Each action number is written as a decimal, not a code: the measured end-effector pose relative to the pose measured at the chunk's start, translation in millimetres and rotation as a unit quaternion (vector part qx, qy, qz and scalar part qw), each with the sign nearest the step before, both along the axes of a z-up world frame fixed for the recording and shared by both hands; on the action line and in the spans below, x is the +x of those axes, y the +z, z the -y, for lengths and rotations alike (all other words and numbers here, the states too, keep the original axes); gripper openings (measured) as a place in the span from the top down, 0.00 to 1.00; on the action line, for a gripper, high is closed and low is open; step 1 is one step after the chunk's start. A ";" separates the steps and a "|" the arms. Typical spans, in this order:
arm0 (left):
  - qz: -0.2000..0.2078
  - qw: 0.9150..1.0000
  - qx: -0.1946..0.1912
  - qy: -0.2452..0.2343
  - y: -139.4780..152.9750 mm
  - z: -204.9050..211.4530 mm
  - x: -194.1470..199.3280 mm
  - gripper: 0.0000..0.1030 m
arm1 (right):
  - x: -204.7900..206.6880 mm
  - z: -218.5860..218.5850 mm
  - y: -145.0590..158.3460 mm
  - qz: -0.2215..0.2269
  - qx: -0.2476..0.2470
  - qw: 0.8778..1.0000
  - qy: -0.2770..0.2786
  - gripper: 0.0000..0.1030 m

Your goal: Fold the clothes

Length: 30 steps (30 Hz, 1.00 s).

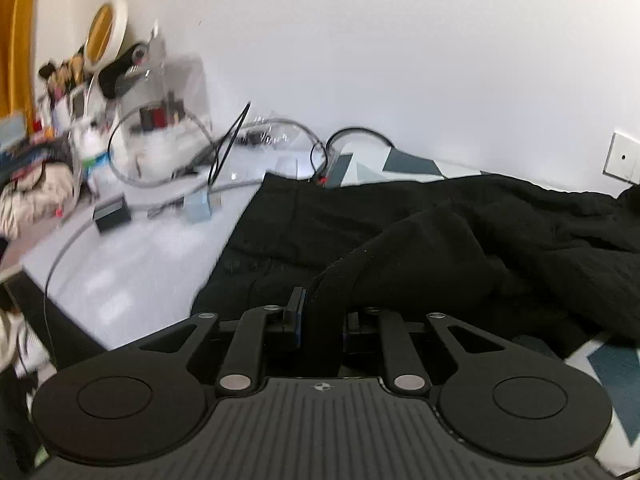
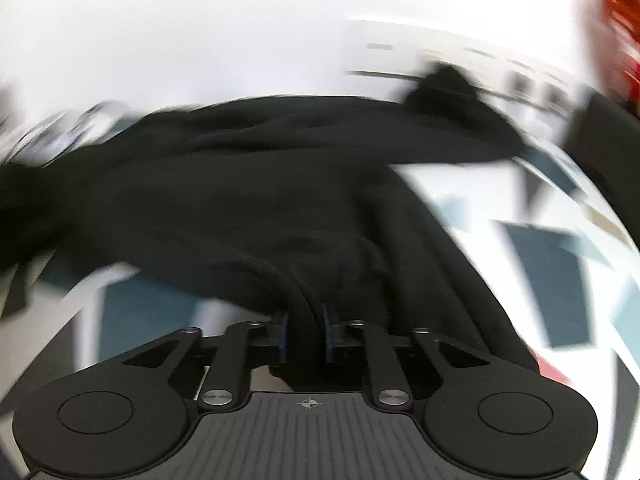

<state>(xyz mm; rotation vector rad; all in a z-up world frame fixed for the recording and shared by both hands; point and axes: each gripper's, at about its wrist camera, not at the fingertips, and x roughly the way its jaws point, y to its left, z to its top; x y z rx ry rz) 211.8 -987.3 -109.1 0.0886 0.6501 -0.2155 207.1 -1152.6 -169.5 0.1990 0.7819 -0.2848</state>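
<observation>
A black knitted garment (image 1: 460,216) lies spread and rumpled across a bed covered by a white sheet with dark teal and grey geometric patches (image 1: 404,160), close against a plain white wall (image 1: 400,40).

In the left wrist view, the left gripper (image 1: 320,312) has its fingers drawn narrow and clamped on a thick fold of the black garment — the fold rises out of the fingers and runs away toward the wall, lifted clear of the cloth lying flat under it. Beside the garment, on the side away from the patterned sheet, is a pale grey surface (image 1: 132,264) crowded with things: looping grey and black cables (image 1: 160,152), a small black box (image 1: 113,213), a clear plastic container (image 1: 168,92) and a round white-rimmed mirror (image 1: 106,28) leaning on the wall. A white wall socket plate (image 1: 622,156) sits on the wall just above the garment's far end.

The right wrist view is heavily blurred. The right gripper (image 2: 305,338) also has its fingers pulled narrow, gripping a rolled edge of the same black garment (image 2: 260,184), which fans out from the fingers toward the wall. The patterned sheet (image 2: 540,264) shows bare on both sides of the garment — more of it on the right of that view.
</observation>
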 end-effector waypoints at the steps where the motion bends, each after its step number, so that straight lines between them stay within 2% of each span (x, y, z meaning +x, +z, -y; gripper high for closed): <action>1: -0.003 1.000 0.002 -0.002 -2.5 -0.2 -6.3 0.85 | -8.0 14.1 3.4 0.001 0.008 0.999 -0.031 0.89; 5: -0.018 0.999 0.020 -0.021 -15.9 1.4 -32.7 0.86 | -64.0 59.0 15.5 -0.003 0.062 0.988 -0.139 0.89; 8: -0.033 0.997 0.044 -0.047 -27.8 6.9 -47.6 0.84 | -116.1 69.8 18.9 -0.012 0.085 0.976 -0.200 0.89; 11: -0.054 0.994 0.073 -0.063 -37.6 14.6 -55.9 0.75 | -157.5 71.1 15.9 -0.020 0.110 0.964 -0.243 0.89; 13: -0.061 0.992 0.078 -0.076 -37.0 16.2 -60.5 0.63 | -171.3 68.0 14.9 -0.028 0.116 0.961 -0.249 0.87; 15: -0.061 0.991 0.082 -0.091 -30.2 17.0 -66.1 0.40 | -169.9 61.5 20.3 -0.035 0.112 0.964 -0.237 0.79; 17: -0.056 0.989 0.083 -0.108 -19.6 16.9 -73.8 0.33 | -164.1 56.3 31.5 -0.030 0.108 0.968 -0.225 0.68; 21: -0.048 0.988 0.061 -0.137 5.3 13.9 -84.9 0.31 | -149.4 57.0 63.6 0.021 0.121 0.971 -0.206 0.57; 23: -0.020 0.991 0.040 -0.129 22.3 11.6 -90.0 0.31 | -140.3 64.3 76.8 0.047 0.132 0.970 -0.201 0.52; 26: 0.018 0.993 0.004 -0.113 51.0 12.6 -87.6 0.31 | -125.0 79.0 99.3 0.084 0.144 0.968 -0.190 0.52; 30: 0.026 0.994 -0.038 -0.100 68.0 38.3 -63.1 0.30 | -97.1 106.7 125.3 0.139 0.153 0.964 -0.165 0.46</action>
